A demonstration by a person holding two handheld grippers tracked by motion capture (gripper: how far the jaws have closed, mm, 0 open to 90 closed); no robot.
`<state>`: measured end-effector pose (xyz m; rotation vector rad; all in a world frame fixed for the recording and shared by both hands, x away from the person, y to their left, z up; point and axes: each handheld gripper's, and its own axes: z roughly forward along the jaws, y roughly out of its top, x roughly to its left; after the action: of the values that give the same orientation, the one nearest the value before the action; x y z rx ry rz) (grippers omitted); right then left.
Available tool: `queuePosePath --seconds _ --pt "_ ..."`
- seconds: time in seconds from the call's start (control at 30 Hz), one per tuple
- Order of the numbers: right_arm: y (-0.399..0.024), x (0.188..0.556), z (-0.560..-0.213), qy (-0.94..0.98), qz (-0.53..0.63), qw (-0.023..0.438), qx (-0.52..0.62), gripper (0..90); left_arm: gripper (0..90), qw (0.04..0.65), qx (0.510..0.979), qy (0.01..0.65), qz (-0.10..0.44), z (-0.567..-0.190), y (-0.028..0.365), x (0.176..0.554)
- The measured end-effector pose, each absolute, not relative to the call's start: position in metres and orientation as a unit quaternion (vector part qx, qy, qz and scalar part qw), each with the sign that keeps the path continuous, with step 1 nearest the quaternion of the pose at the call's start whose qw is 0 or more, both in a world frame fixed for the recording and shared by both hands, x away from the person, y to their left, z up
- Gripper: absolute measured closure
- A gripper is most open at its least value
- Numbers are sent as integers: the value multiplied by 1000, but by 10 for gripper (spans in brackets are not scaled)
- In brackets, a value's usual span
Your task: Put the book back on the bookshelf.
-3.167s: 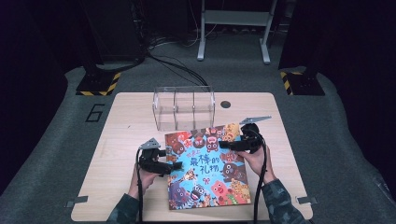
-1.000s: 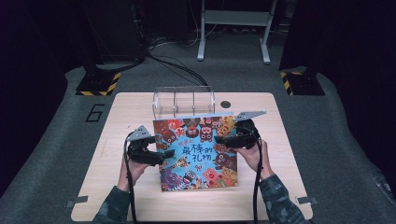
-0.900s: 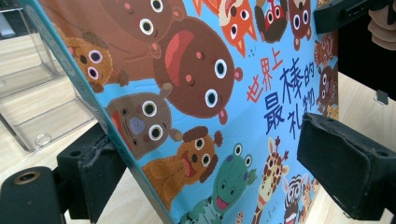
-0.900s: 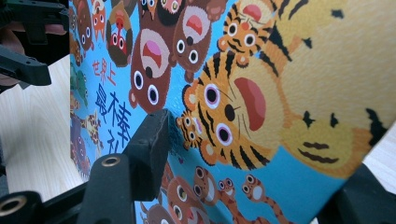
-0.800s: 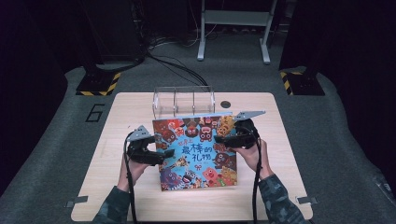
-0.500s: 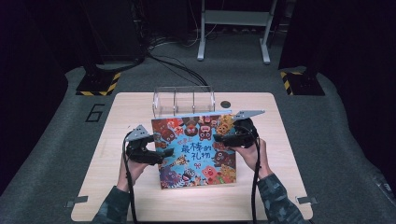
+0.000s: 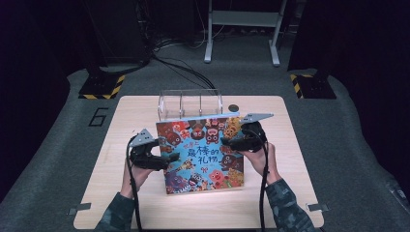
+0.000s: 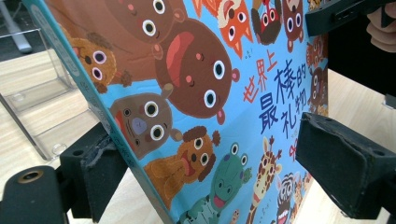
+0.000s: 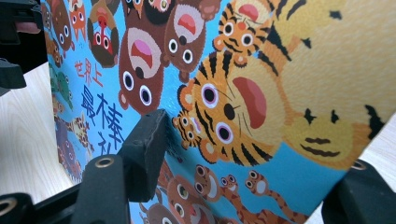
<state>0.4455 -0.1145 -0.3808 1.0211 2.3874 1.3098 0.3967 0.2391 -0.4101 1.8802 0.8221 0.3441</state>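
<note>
The picture book (image 7: pixel 200 151) stood tilted near the middle of the pale wood-grain table (image 7: pixel 111 203), its top edge against the clear rack (image 7: pixel 190 103) behind it; its glossy blue cover carried cartoon animals and Chinese characters in red and dark blue, reading "世界上最棒的礼物". The left gripper (image 7: pixel 164 159) straddled the book's left edge, one foam pad (image 8: pixel 100 172) touching the spine and the other standing clear of the cover, so the jaws were released. The right gripper (image 7: pixel 231 143) spanned the right edge; its jaws had just been opening, whether the pads pressed could not be told. A small dark disc (image 7: pixel 234 108) lay beside the rack.
</note>
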Motion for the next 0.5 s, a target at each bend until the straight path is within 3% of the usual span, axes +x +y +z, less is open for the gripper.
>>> queuePosePath --seconds 0.5 --pt "-108 443 -375 818 438 154 339 383 116 506 777 336 163 -406 240 394"
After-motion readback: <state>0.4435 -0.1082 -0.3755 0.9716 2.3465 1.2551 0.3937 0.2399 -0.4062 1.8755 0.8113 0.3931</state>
